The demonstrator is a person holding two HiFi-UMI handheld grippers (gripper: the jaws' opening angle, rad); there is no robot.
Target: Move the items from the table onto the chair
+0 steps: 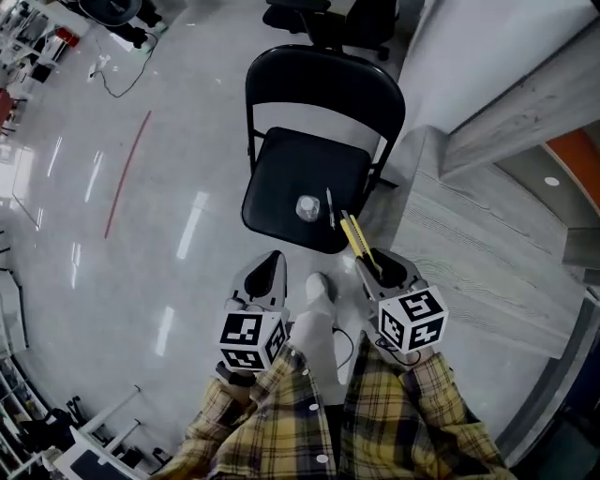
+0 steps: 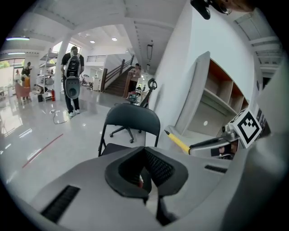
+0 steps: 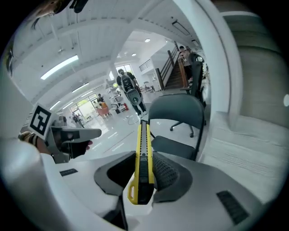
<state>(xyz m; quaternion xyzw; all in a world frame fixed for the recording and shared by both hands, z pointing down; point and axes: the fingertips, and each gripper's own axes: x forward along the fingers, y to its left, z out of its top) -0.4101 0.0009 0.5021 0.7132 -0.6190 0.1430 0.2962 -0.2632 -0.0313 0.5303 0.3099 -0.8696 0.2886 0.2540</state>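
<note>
A black folding chair (image 1: pixel 314 173) stands ahead of me, with a small clear round item (image 1: pixel 307 208) and a thin pen (image 1: pixel 330 208) on its seat. My right gripper (image 1: pixel 375 267) is shut on a yellow utility knife (image 1: pixel 354 236), whose tip reaches over the seat's near right edge. In the right gripper view the knife (image 3: pixel 143 153) stands upright between the pads (image 3: pixel 165 173), with the chair (image 3: pixel 176 113) behind it. My left gripper (image 1: pixel 269 270) hovers before the seat's front edge; its jaws (image 2: pixel 145 173) are shut with nothing held.
A grey wood-grain table (image 1: pixel 469 244) runs along the right, next to the chair. Shiny floor spreads left, with a red line (image 1: pixel 127 173) and cables. A black office chair (image 1: pixel 328 19) stands behind. People (image 2: pixel 71 76) stand far off in the hall.
</note>
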